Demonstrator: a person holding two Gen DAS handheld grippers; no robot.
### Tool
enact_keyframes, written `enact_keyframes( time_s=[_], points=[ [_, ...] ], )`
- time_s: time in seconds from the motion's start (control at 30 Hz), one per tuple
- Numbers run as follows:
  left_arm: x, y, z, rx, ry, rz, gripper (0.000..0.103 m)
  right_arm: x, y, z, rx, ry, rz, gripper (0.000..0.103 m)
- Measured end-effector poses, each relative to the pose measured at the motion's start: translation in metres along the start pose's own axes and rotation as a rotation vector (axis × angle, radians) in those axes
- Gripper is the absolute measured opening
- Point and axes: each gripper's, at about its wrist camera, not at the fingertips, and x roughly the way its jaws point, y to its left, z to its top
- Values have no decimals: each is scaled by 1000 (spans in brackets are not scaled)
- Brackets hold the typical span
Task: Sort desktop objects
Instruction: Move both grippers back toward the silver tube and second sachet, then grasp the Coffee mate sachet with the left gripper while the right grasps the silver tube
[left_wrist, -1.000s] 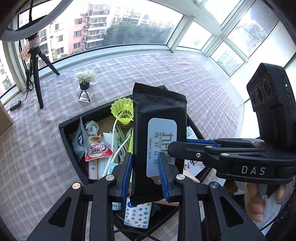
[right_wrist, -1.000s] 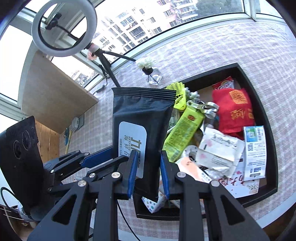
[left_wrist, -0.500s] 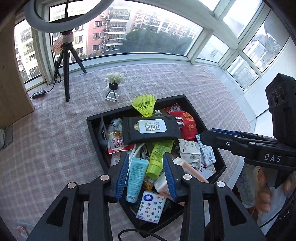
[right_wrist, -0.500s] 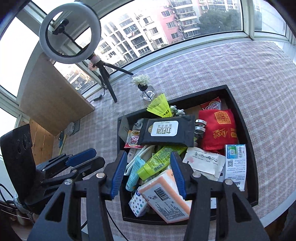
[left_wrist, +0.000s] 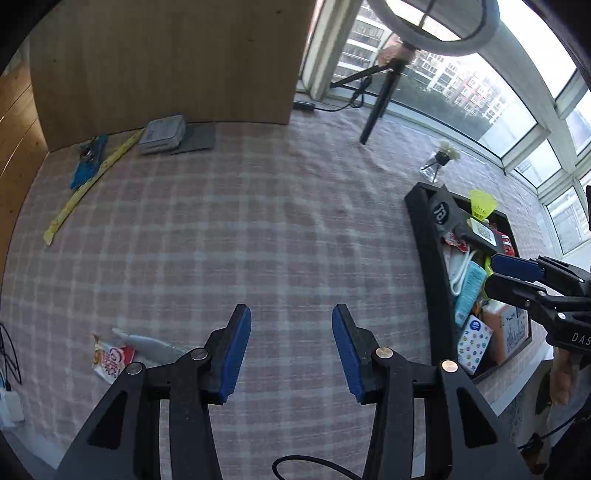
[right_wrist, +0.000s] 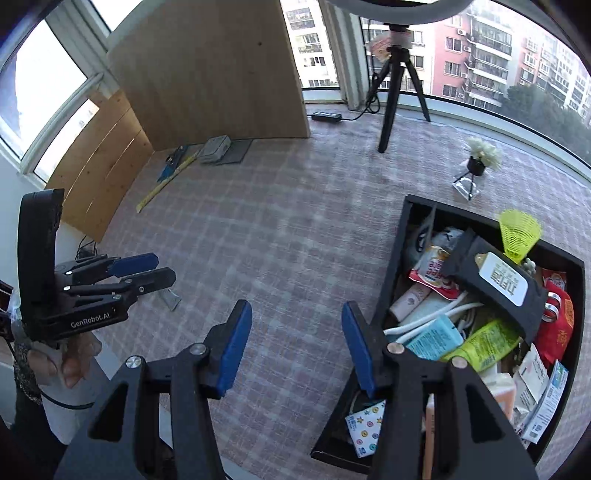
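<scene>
Both the left hand-held gripper (left_wrist: 291, 349) and the right hand-held gripper (right_wrist: 297, 349) are being held wide, gripping nothing, over the checked surface (left_wrist: 229, 229). The tray (right_wrist: 391, 273) is sitting at three o'clock.

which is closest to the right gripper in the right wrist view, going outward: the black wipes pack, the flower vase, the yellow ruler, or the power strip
From the right gripper:
1. Black wipes pack, in the tray to its right, on top of the pile.
2. Flower vase, on the cloth beyond the tray's far corner; the yellow ruler, far left by the wooden board, looks too similar to rank.
3. Power strip, farthest, by the window.
</scene>
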Motion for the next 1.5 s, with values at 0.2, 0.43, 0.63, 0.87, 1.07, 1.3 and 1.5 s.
enact_keyframes(
  time_s=[0.2, 0.43, 0.63, 0.87, 1.07, 1.3, 1.5],
  points=[
    [3, 90, -23, -75, 33, 150, 45, 54, 76, 12, -168, 76, 49, 51],
    [25, 148, -44, -94, 125, 175, 52, 118, 155, 14, -345, 176, 60, 52],
    [49, 173, -49, -88, 182, 162, 52, 167, 202, 15, -435, 232, 65, 57],
    [66, 179, -51, -59, 208, 109, 52, 204, 232, 13, -513, 267, 19, 57],
    [64, 185, -55, -57, 186, 80, 48, 220, 241, 13, -529, 294, 23, 57],
    [56, 185, -69, -39, 167, 108, 30, 232, 245, 10, -554, 299, 0, 57],
    [53, 143, -88, -54, 142, 123, 19, 231, 247, 7, -567, 255, -48, 52]
  ],
)
